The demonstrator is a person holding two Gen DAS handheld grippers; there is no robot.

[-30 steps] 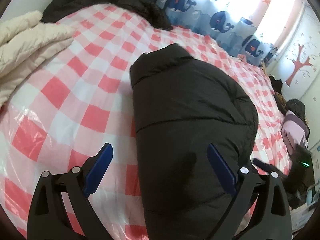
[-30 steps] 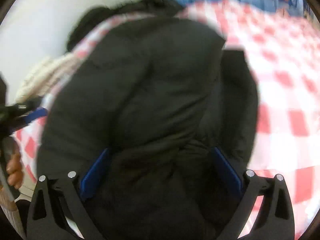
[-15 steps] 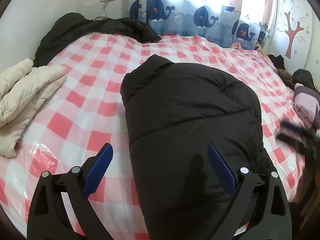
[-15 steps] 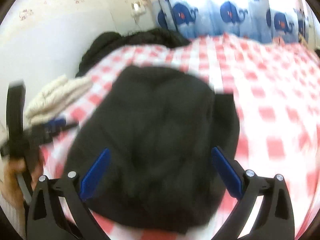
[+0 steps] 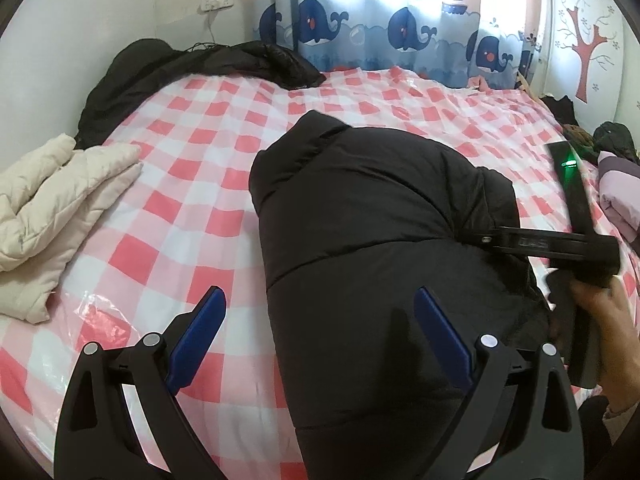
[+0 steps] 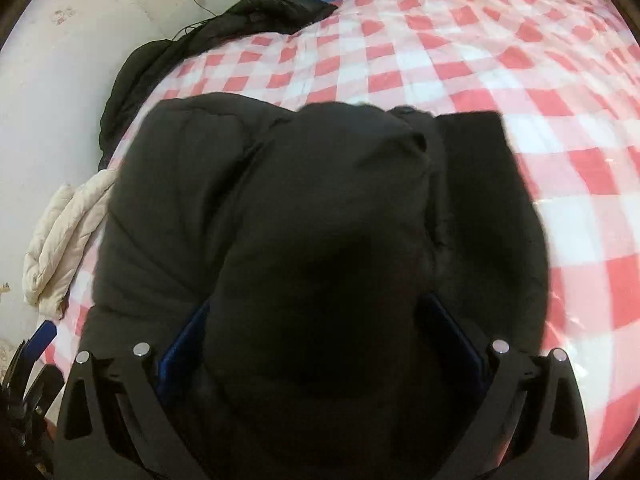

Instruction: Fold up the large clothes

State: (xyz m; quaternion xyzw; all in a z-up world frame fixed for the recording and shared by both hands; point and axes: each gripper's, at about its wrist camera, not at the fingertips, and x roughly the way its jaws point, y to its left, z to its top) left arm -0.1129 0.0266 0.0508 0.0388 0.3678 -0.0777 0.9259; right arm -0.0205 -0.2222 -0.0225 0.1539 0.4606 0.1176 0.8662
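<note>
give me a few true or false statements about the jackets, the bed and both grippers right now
1. The black puffer jacket lies on the red and white checked bed cover. True.
2. The left gripper is clamped on the cream jacket. False: its jaws are open and empty, and the cream jacket lies apart by the bed's left edge.
3. The right gripper has black jacket fabric bulging between its open fingers. True.
4. The curtain has a whale print. True.
5. The only dark garment on the bed is the puffer jacket. False: another black garment is heaped by the wall.
</note>
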